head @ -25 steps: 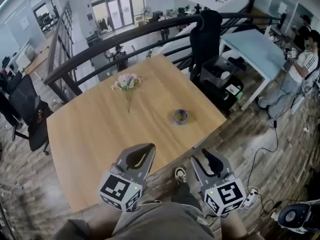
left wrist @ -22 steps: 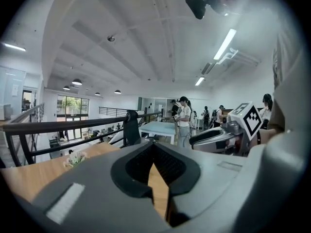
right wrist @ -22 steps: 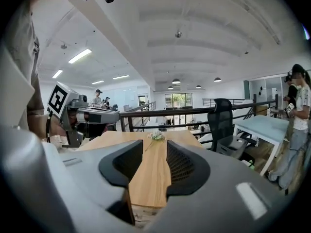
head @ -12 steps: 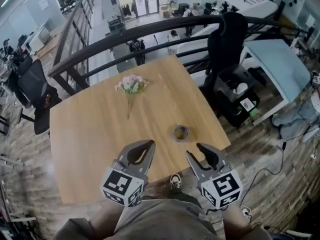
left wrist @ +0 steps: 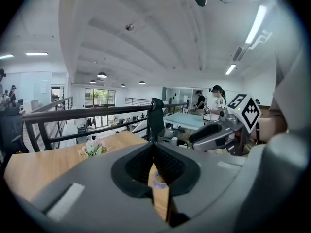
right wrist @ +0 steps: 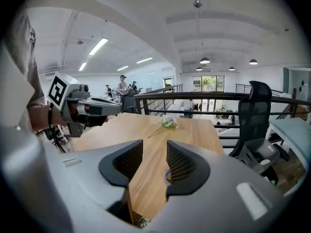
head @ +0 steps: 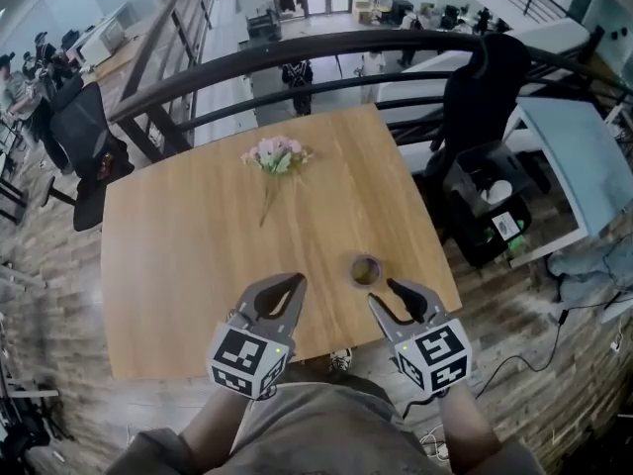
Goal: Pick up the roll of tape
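Roll of tape (head: pixel 365 270) is found lying flat near the wooden table's (head: pixel 188 255) front edge. Right gripper (head: pixel 386 295) is held just beside it with jaws parted, seemingly to admit it. Left gripper (head: pixel 294 283) is kept closed and empty.

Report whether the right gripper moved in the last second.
Yes. The right gripper moved forward over the table near edge, toward the tape roll.

Head view looks steeply down on the bench (head: pixel 198 245); both gripper views skim low across it, sharing the flowers (head: pixel 277 154).
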